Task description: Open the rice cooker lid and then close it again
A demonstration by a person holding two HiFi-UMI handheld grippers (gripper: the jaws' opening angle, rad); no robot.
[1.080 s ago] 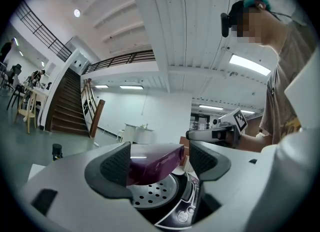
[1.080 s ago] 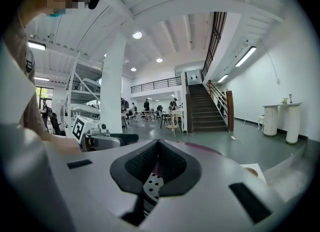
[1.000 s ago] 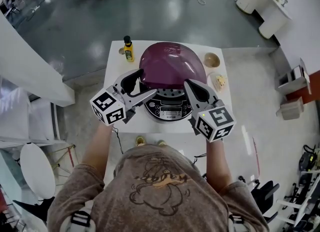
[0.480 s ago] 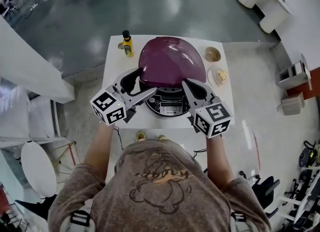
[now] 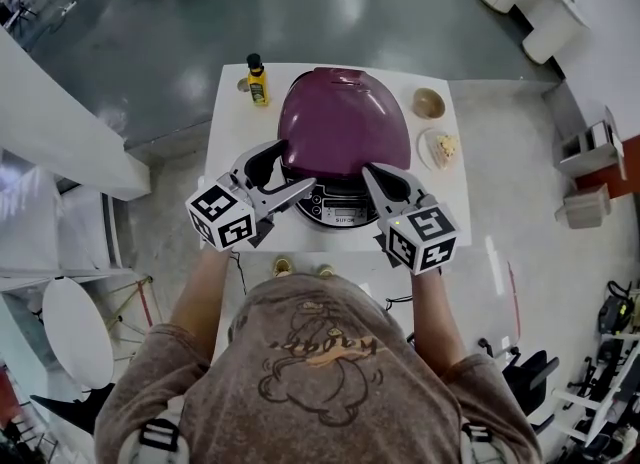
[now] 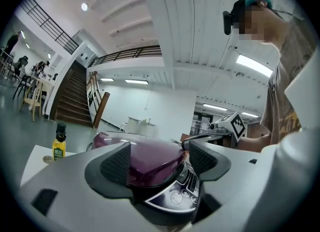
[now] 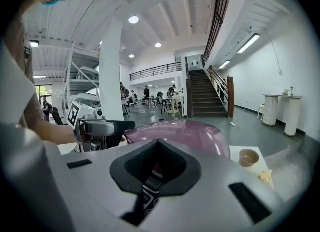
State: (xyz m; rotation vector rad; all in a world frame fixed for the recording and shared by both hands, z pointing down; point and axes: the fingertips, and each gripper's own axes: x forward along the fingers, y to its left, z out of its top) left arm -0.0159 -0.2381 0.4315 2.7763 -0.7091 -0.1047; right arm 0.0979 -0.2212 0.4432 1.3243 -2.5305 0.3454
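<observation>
Rice cooker lid (image 5: pixel 345 122) has dropped toward the control panel (image 5: pixel 340 215); I'm closing it. Left gripper (image 5: pixel 291 168) spread, right gripper (image 5: pixel 372 172) pressed together; next, push down to latch.

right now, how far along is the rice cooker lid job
Done: nothing provable; the purple domed rice cooker lid looks down. In hand: the open left gripper and shut right gripper sit at its front edge, gripping nothing. Left: opening, then closing, as far as shown.

The purple lid (image 5: pixel 345 117) has dropped lower over the rice cooker (image 5: pixel 338 208), and the right tool (image 5: pixel 372 172) has edged closer to it.
</observation>
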